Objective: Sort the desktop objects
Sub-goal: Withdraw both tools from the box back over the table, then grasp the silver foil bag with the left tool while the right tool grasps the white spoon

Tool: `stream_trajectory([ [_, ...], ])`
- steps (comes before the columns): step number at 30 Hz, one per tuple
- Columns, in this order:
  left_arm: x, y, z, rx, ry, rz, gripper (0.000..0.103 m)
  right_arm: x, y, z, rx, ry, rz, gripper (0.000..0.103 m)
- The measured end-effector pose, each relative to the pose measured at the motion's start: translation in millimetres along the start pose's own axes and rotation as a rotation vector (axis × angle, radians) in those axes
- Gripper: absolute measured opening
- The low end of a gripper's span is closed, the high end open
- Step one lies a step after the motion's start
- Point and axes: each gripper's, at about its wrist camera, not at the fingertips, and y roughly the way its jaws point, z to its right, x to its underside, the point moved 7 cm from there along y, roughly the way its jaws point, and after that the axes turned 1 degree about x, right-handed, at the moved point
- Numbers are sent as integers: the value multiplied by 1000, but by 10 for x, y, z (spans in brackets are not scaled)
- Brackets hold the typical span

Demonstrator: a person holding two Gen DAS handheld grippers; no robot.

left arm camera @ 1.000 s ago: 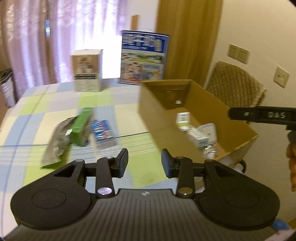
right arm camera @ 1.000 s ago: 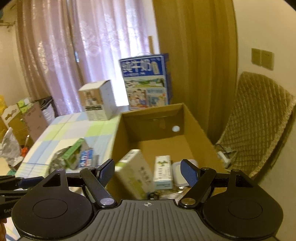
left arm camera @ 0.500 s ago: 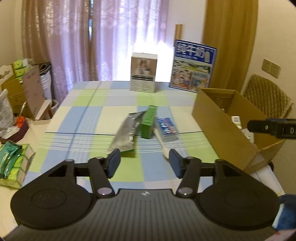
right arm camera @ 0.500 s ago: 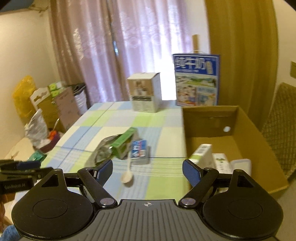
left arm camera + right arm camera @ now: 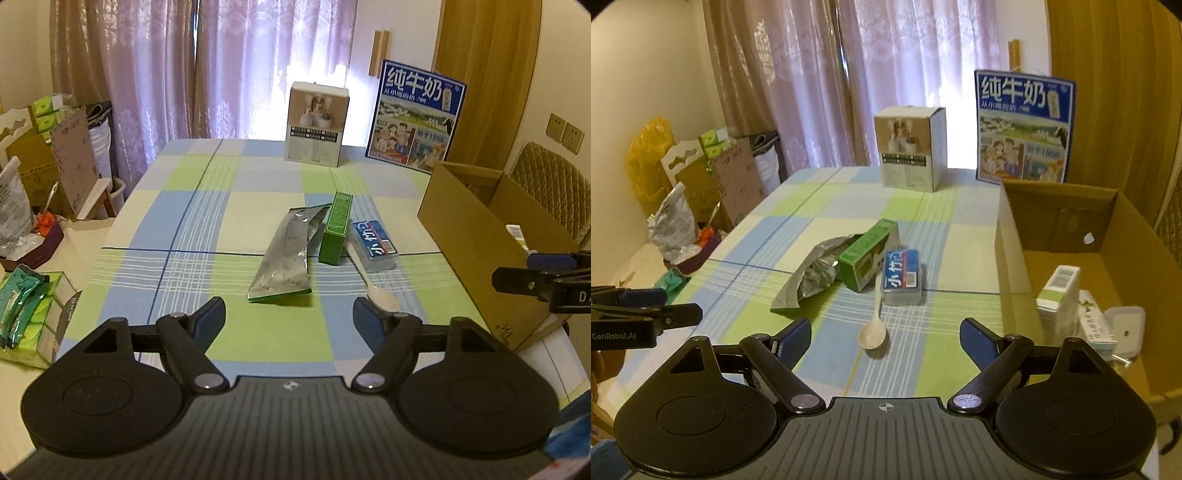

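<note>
On the checked tablecloth lie a silver foil pouch, a green box, a blue clear-lidded case and a white spoon. A cardboard box at the right holds a white-and-green carton, another small carton and a white flat case. My left gripper is open and empty, short of the pouch. My right gripper is open and empty, just behind the spoon's bowl.
A white product box and a blue milk carton case stand at the table's far edge. Tissue packs sit at the left. A wicker chair stands behind the cardboard box. Clutter fills the floor at left.
Both grippers have pulled back from the cardboard box and swung left toward the table's middle. The left gripper's fingers have spread wider. A white-and-green carton now rests in the box.
</note>
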Motion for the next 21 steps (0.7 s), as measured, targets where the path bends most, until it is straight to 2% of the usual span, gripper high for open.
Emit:
stream_trajectory([
  [10,-96,657,-33,19,32,-63,73,9,627,126,-15,18,-70,86],
  [21,-144,1227,-90,26,56,-106,74,277,1221,139,-41,0,-178,85],
])
